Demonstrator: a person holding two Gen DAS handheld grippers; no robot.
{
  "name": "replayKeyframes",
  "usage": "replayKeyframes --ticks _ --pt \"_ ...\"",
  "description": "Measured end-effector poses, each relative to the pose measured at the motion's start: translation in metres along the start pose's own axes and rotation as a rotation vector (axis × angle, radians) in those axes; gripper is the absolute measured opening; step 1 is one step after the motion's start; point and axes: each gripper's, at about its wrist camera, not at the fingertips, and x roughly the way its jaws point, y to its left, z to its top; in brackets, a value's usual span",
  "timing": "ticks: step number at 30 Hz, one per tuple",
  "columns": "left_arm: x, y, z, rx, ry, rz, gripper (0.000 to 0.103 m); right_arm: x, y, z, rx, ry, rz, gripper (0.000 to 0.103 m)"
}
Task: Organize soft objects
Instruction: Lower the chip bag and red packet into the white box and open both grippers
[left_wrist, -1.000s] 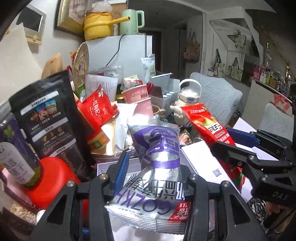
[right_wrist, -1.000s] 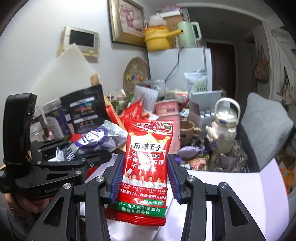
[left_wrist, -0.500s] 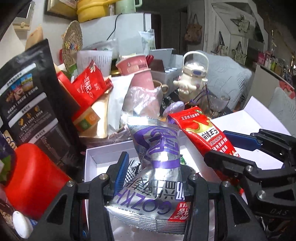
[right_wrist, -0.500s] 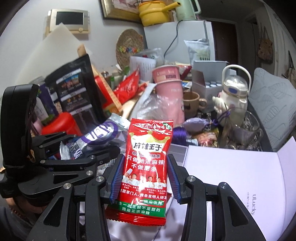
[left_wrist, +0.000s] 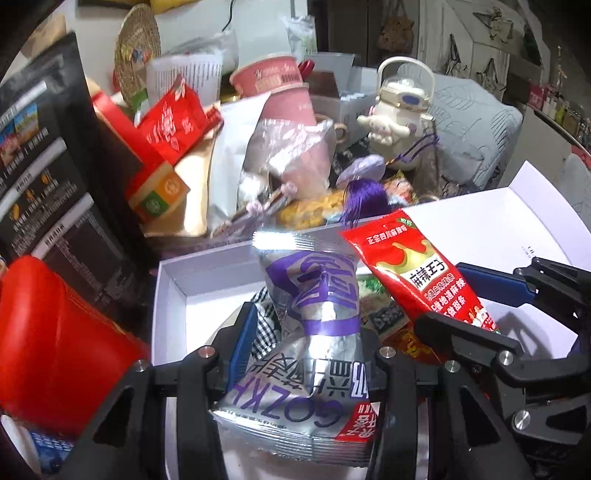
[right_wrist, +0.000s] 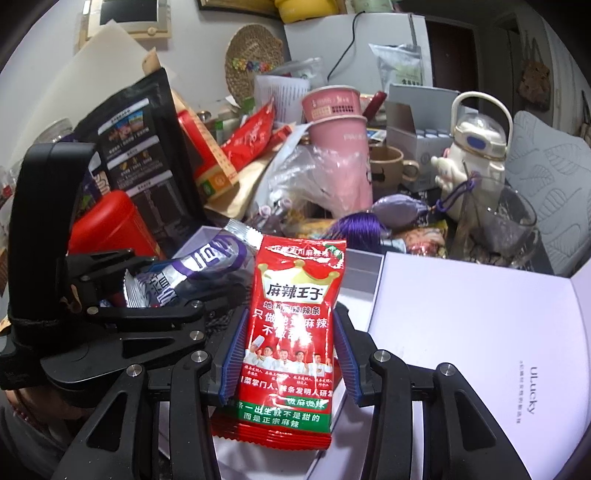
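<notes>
Holding one packet per gripper above the open white box (left_wrist: 166, 295): left gripper (left_wrist: 306, 354) clamps the silver-purple snack bag (left_wrist: 314, 332), right gripper (right_wrist: 290, 354) clamps the red spicy-strip packet (right_wrist: 291, 332). A few packets and a checked cloth already lie in the box; neither held packet is released yet, and clutter beyond remains unsorted
</notes>
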Motion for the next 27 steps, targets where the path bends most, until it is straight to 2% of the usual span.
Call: replayKeyframes --ticks 4,10,20,27 --pt "0.011 0.002 -0.003 -0.018 0.039 -0.031 0.044 0.009 -0.002 -0.004 0.016 0.032 -0.004 0.045" --pt "0.012 -0.003 -0.005 0.008 0.035 0.005 0.044 0.018 -0.005 -0.01 0.023 0.065 -0.014 0.045" --pt "0.019 -0.007 0.002 0.047 0.084 0.018 0.044 0.022 -0.006 -0.011 0.032 0.089 -0.026 0.047" --pt "0.014 -0.003 0.0 0.019 0.111 0.006 0.045 0.019 -0.004 -0.008 0.027 0.091 -0.051 0.047"
